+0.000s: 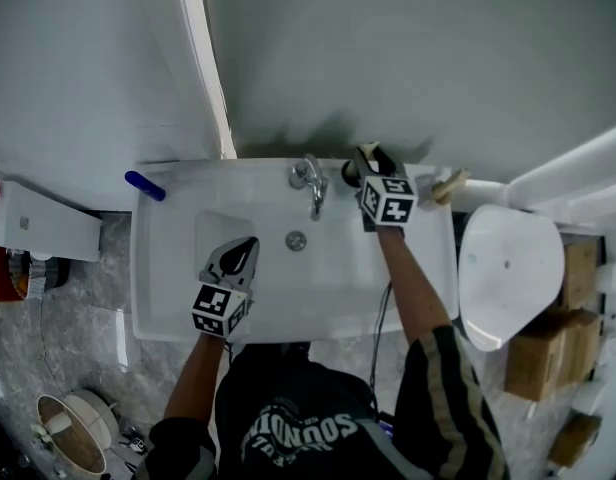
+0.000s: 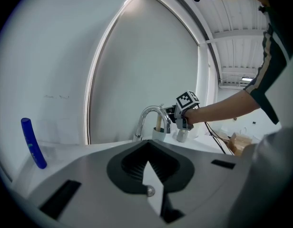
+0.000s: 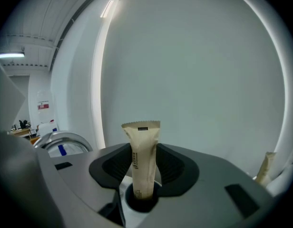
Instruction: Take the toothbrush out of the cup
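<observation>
The toothbrush is a beige paper-wrapped packet (image 3: 142,160) standing upright in a white cup (image 3: 139,204) at the back of the sink, right of the faucet. My right gripper (image 1: 373,163) is over that cup (image 1: 350,173). In the right gripper view the dark pads (image 3: 171,167) press the packet from both sides, and its lower end is still inside the cup mouth. The left gripper view shows the packet (image 2: 158,123) sticking up from the cup (image 2: 159,134), with the right gripper (image 2: 174,112) at its top. My left gripper (image 1: 250,245) hovers over the basin, shut and holding nothing.
A chrome faucet (image 1: 310,183) stands just left of the cup. A blue cylinder (image 1: 145,185) lies on the sink's (image 1: 178,268) back left corner. Another beige packet (image 1: 448,185) rests at the back right. A white toilet (image 1: 508,273) is to the right, a bin (image 1: 73,433) on the floor at lower left.
</observation>
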Motion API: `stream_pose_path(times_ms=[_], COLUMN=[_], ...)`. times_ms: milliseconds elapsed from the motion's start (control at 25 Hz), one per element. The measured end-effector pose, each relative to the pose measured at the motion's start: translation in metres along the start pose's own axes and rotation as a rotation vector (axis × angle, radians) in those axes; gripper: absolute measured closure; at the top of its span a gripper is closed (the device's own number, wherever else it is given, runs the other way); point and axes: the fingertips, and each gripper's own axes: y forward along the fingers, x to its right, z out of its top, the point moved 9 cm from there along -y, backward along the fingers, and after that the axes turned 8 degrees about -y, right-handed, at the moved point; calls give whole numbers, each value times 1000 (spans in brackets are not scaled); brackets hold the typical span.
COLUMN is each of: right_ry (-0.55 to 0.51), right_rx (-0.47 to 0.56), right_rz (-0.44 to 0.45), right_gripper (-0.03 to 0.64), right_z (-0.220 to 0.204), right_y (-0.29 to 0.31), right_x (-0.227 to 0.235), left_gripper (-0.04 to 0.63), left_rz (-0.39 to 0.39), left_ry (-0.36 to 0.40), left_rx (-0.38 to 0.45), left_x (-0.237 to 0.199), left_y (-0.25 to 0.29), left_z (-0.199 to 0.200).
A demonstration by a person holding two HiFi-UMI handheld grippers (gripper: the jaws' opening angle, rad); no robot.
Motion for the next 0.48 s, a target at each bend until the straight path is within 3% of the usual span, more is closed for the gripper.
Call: stream_pose_path(times_ms=[480], right_ry=[7], right_rx=[161], right_rz=[-22], right_gripper=[462], right_z=[53], right_y=[-75], right_x=[13], left_gripper=[597], left_rz=[7], left_ry=[38], left_rx=[66], left_x=[34], left_y=[-21], left_z=[12])
